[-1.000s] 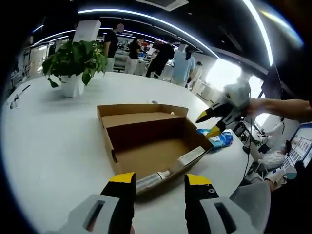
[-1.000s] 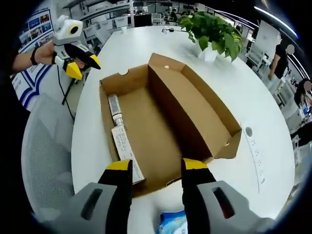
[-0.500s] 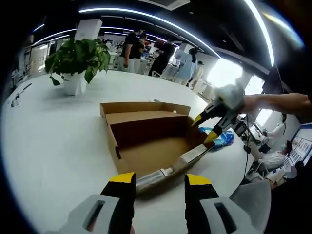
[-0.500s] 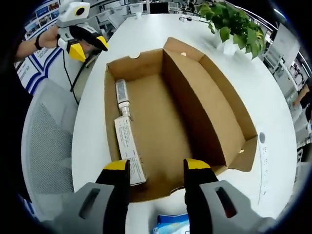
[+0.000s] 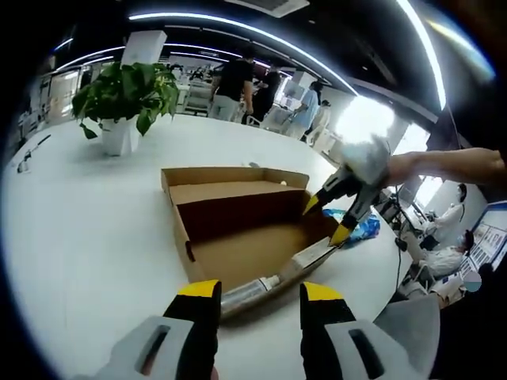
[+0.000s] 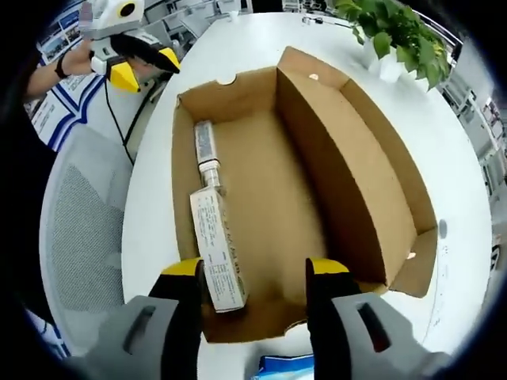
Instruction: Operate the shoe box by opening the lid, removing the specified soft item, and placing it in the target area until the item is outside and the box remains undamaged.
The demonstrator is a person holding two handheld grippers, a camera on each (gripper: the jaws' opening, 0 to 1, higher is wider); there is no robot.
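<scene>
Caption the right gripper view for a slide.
Right gripper, jaws open, above open shoe box holding a tube and a flat carton.

We count one open cardboard shoe box point(image 6: 293, 198), one tube point(image 6: 207, 154) and one small carton point(image 6: 218, 252) inside it, one blue packet point(image 5: 360, 226), one potted plant point(image 5: 123, 99), one grey chair point(image 6: 79, 237), and two claws.
</scene>
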